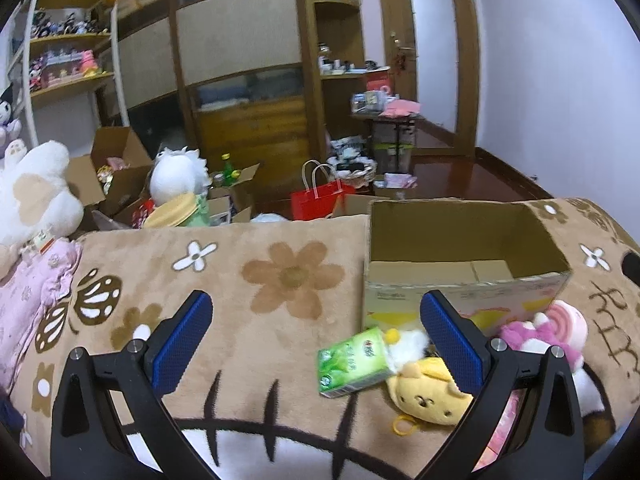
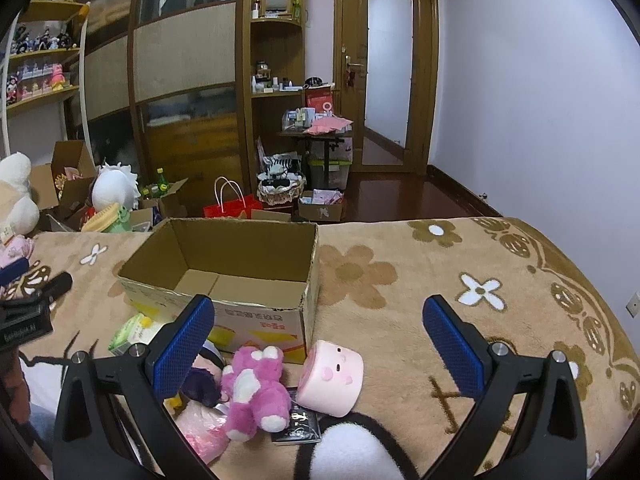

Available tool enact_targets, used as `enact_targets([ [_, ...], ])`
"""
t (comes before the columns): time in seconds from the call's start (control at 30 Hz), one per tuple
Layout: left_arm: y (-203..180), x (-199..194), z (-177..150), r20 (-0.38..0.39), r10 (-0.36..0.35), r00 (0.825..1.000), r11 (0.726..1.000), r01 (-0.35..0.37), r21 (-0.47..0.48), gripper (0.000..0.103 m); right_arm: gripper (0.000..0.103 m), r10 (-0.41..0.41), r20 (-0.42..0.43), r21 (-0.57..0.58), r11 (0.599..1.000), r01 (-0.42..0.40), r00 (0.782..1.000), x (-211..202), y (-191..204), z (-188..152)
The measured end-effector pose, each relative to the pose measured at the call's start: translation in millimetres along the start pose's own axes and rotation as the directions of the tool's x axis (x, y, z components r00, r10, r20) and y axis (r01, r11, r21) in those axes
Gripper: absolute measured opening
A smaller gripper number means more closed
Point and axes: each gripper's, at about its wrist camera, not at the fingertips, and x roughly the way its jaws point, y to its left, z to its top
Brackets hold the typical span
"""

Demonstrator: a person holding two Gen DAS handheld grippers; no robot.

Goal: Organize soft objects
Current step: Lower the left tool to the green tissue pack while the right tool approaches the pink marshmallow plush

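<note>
An open cardboard box [image 1: 464, 280] stands empty on the flowered blanket [image 1: 280, 280]; it also shows in the right wrist view [image 2: 224, 280]. Before it lie a green tissue pack [image 1: 350, 362], a yellow plush [image 1: 428, 396], a magenta plush bear [image 2: 256, 388], a pink marshmallow-face plush [image 2: 332, 378] and a dark-haired doll [image 2: 204, 384]. My left gripper [image 1: 316, 332] is open and empty, left of the pile. My right gripper [image 2: 318, 334] is open and empty above the pink plushes.
A pink quilted cushion [image 1: 28, 300] and a large white plush [image 1: 32, 192] lie at the left. Beyond the bed are boxes, a red bag [image 1: 320, 198], shelves and a wardrobe. A black card [image 2: 298, 424] lies under the toys.
</note>
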Motion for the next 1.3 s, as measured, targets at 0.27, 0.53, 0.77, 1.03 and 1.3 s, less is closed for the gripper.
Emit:
enact_targets([
  [0.27, 2, 34, 11, -0.058, -0.006, 0.998, 1.0, 0.005, -0.016, 0.103, 0.103, -0.012, -0.04, 0.029, 0.999, 0.014, 0.999, 25, -8, -3],
  [0.53, 7, 63, 4, -0.135, -0.062, 0.989, 0.995, 0.051, -0.085, 0.103, 0.103, -0.005, -0.1, 0.051, 0.999, 0.01, 0.995, 56, -15, -12],
  [0.77, 12, 82, -4, -0.184, -0.077, 0.98, 0.993, 0.059, -0.101, 0.103, 0.103, -0.001, -0.149, 0.066, 0.998, 0.01, 0.989, 77, -18, -20],
  [1.03, 15, 101, -15, -0.251, -0.092, 0.964, 0.99, 0.063, -0.124, 0.103, 0.103, -0.009, -0.192, 0.075, 0.997, 0.023, 0.981, 91, -20, -28],
  [1.3, 6, 115, -26, -0.307, -0.082, 0.948, 0.994, 0.054, -0.099, 0.103, 0.103, 0.003, -0.239, 0.081, 0.997, 0.017, 0.971, 101, -17, -37],
])
